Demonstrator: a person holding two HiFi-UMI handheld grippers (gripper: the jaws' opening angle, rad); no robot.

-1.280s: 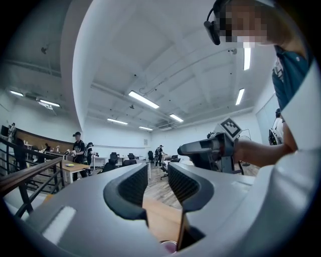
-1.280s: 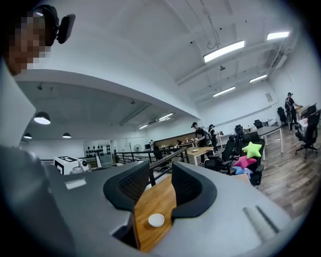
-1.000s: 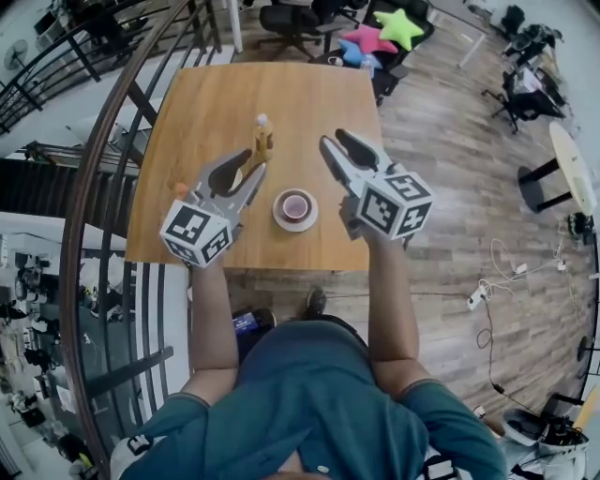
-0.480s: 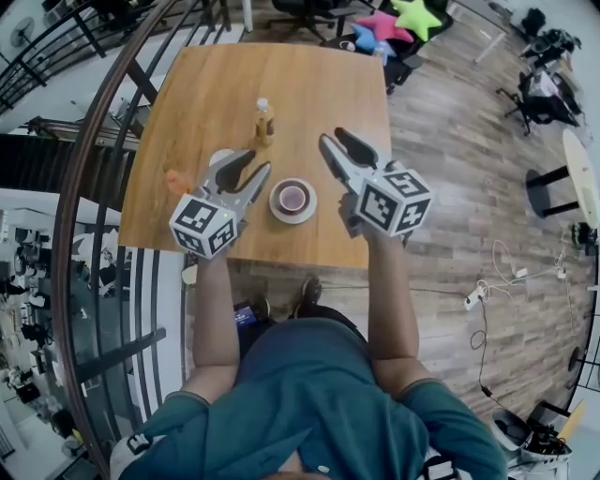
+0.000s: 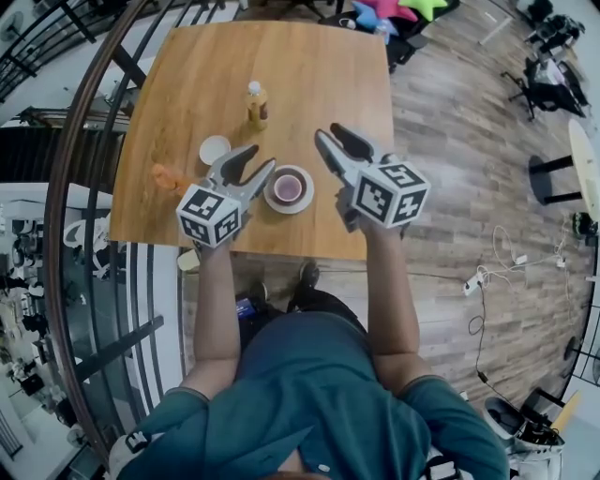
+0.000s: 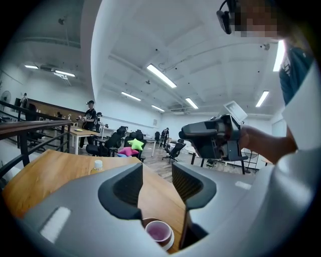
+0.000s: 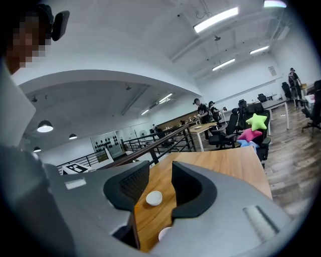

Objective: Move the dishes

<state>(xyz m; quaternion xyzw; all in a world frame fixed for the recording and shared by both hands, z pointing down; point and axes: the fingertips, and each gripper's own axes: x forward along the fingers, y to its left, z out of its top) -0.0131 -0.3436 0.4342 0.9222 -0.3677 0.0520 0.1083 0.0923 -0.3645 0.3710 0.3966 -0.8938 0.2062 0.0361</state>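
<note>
A white cup with a purple inside (image 5: 290, 187) stands on a white saucer (image 5: 273, 199) near the wooden table's front edge. It also shows low in the left gripper view as the cup (image 6: 159, 232). A small white dish (image 5: 214, 149) lies to its left; through the right jaws it shows as the dish (image 7: 153, 198). My left gripper (image 5: 255, 159) hovers just left of the saucer, its jaws have just been opening, nothing is between them. My right gripper (image 5: 333, 139) hovers just right of the saucer, open and empty.
A bottle of orange drink (image 5: 255, 103) stands upright behind the dishes. An orange object (image 5: 171, 178) lies near the table's left edge. A dark railing (image 5: 89, 141) curves along the left. Office chairs and star cushions (image 5: 394, 11) sit beyond the far edge.
Both grippers have come down closer to the table, either side of the cup and saucer. The left jaws stand wider apart than before.
</note>
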